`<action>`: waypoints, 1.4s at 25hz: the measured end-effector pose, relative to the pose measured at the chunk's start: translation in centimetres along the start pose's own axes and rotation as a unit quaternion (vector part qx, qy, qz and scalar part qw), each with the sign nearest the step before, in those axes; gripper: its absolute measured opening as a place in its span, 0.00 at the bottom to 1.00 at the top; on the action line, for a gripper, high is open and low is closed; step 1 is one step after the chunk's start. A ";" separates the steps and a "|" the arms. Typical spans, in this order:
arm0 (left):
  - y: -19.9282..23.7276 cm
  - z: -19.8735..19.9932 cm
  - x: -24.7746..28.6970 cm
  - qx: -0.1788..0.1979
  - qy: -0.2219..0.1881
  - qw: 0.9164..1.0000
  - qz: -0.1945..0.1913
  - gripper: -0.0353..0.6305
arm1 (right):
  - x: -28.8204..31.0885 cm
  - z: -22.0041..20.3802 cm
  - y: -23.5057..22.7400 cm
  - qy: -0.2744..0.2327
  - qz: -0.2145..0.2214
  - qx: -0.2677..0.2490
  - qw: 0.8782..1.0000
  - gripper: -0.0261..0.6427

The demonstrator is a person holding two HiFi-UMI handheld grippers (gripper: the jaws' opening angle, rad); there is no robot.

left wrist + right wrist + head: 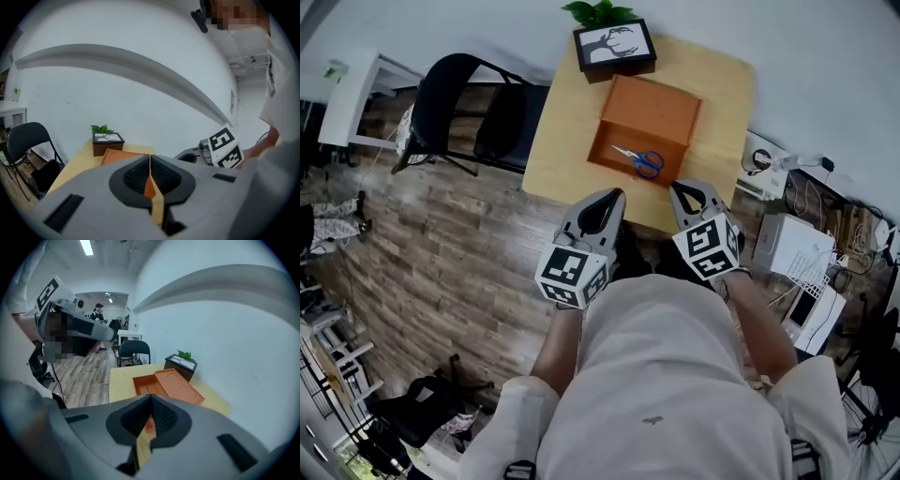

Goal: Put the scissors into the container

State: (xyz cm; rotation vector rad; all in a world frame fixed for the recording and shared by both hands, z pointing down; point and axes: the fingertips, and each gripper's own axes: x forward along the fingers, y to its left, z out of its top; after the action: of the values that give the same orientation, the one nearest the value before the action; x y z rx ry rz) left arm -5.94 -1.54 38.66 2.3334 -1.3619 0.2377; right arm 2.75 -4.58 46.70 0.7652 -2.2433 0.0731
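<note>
Blue-handled scissors (640,159) lie inside the open orange container (622,139) on the wooden table (715,89); its lid (651,108) lies flat behind it. Both grippers hover near the table's front edge, close to my body. My left gripper (608,199) is shut with nothing between its jaws. My right gripper (684,192) is shut and empty too. In the left gripper view the left gripper (150,161) shows meeting jaws, with the container (123,156) beyond. In the right gripper view the right gripper (149,401) is closed before the container (149,383).
A framed deer picture (614,43) and a green plant (600,12) stand at the table's far edge. A black chair (473,112) sits left of the table. White boxes and cables (797,253) lie on the floor to the right.
</note>
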 end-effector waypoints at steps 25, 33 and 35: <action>-13.5 0.5 -3.9 -0.010 -0.053 0.995 0.085 0.07 | -16.8 2.2 -1.9 -0.224 0.096 0.080 0.967 0.04; -15.4 0.6 -4.1 -0.005 -0.062 0.994 0.085 0.07 | -19.2 2.0 -1.1 -0.255 0.107 0.059 0.959 0.04; -15.5 0.5 -4.3 -0.003 -0.063 0.994 0.086 0.07 | -19.4 1.9 -0.9 -0.255 0.108 0.058 0.959 0.04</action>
State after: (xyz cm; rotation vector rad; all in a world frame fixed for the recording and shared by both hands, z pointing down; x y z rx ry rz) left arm 5.23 8.23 32.43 2.2611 -1.6236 0.1381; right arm 12.50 3.91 32.12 0.6486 -2.8318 0.1247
